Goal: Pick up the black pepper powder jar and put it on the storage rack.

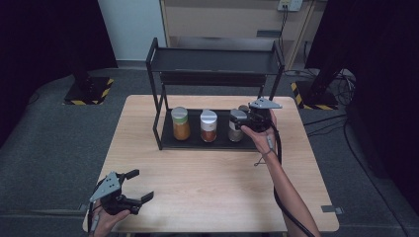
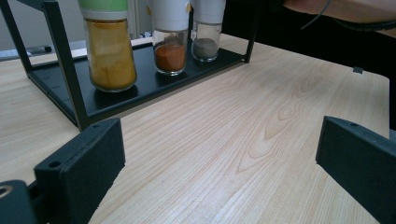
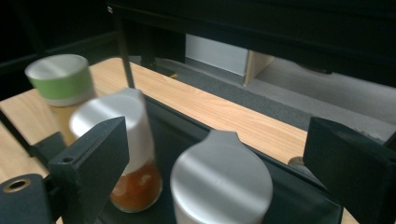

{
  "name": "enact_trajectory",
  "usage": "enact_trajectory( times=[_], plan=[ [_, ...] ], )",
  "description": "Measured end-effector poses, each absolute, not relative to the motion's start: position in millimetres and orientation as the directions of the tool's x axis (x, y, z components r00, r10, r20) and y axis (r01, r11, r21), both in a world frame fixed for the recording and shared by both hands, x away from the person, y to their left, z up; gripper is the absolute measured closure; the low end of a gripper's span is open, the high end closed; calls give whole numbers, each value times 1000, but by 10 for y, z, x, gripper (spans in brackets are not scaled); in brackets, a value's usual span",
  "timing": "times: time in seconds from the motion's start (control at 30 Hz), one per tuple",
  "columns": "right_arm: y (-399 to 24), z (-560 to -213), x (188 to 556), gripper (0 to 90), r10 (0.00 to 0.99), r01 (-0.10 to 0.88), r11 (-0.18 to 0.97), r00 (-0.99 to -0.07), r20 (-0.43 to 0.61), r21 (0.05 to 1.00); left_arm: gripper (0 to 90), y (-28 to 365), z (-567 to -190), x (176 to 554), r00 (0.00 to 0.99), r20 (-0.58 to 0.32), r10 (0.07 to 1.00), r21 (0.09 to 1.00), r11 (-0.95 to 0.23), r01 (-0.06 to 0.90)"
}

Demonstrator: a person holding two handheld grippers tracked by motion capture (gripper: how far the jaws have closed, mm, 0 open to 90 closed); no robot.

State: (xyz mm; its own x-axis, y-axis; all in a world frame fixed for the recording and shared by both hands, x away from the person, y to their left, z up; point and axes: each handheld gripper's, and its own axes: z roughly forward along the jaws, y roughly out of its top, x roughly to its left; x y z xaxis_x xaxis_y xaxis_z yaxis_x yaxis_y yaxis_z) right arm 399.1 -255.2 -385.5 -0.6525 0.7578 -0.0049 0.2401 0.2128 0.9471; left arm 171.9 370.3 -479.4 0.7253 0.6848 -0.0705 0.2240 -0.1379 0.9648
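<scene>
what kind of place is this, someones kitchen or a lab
Most likely a lab or recording studio, not a kitchen: the wooden table with its black spice rack stands alone on grey carpet, hazard-striped stand bases flank it, dark curtains hang at both sides, and cables trail across the floor.

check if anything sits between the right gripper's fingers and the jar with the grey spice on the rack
Nothing visible does. The right gripper hangs open just above the grey-spice jar, whose silver cap lies between the fingers with bare gaps on both sides. The orange-spice jar stands beside it, behind one finger, not in the gap.
</scene>
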Motion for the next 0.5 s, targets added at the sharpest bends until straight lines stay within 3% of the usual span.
enact_trajectory(
  times=[0.5],
  plan=[
    [-2700, -3413, 3579, 59, 657, 124, 234, -751, -63, 964, 0, 3694, -4790, 1725, 726, -72, 684, 964, -139, 227]
  ],
)
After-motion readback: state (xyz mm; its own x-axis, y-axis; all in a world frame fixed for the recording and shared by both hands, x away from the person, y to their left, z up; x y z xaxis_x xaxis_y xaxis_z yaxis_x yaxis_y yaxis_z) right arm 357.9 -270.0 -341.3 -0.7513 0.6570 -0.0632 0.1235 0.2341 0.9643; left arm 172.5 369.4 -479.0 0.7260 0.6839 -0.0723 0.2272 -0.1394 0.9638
